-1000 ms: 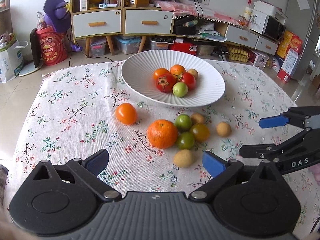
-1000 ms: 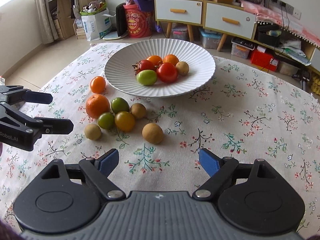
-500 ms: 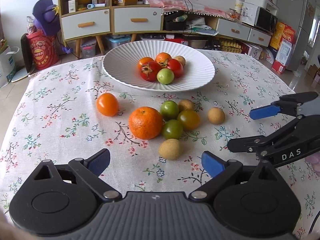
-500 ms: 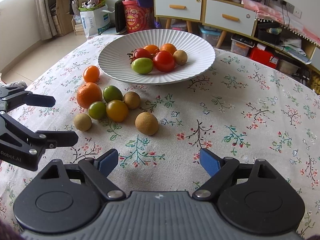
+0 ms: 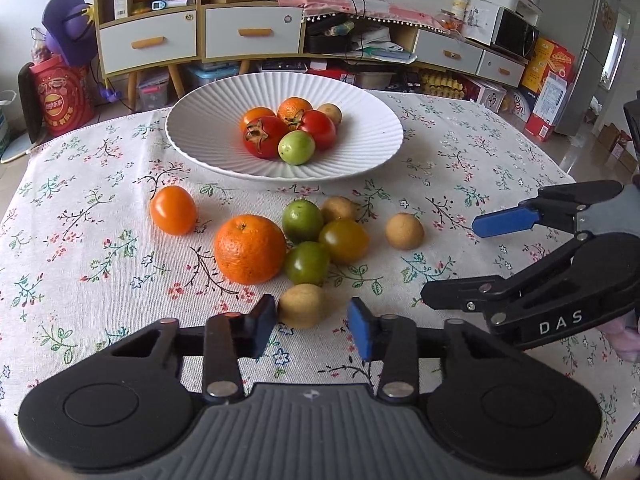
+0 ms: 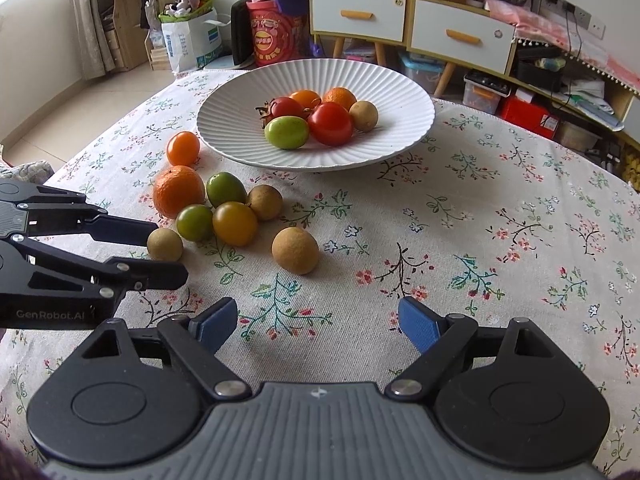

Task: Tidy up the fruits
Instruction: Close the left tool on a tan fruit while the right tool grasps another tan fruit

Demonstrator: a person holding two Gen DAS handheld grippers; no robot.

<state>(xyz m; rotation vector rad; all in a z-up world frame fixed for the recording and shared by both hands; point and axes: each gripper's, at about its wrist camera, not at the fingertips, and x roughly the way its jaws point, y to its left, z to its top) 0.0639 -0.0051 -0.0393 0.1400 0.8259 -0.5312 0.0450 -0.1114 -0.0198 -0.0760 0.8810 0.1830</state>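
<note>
A white ribbed plate at the back of the table holds several red, orange, green and tan fruits. In front of it lie an orange, an orange tomato, green and yellow tomatoes and tan round fruits. My left gripper is closing around the nearest tan fruit, which sits between its blue pads; a gap still shows on the right side. My right gripper hangs open over bare cloth, a second tan fruit ahead of it.
A floral tablecloth covers the table. The right gripper shows at the right of the left wrist view, the left gripper at the left of the right wrist view. Cabinets and boxes stand behind.
The left gripper's jaws have narrowed from wide open to just around the nearest tan fruit, after moving slightly forward and down toward it. The right gripper has stayed put and open.
</note>
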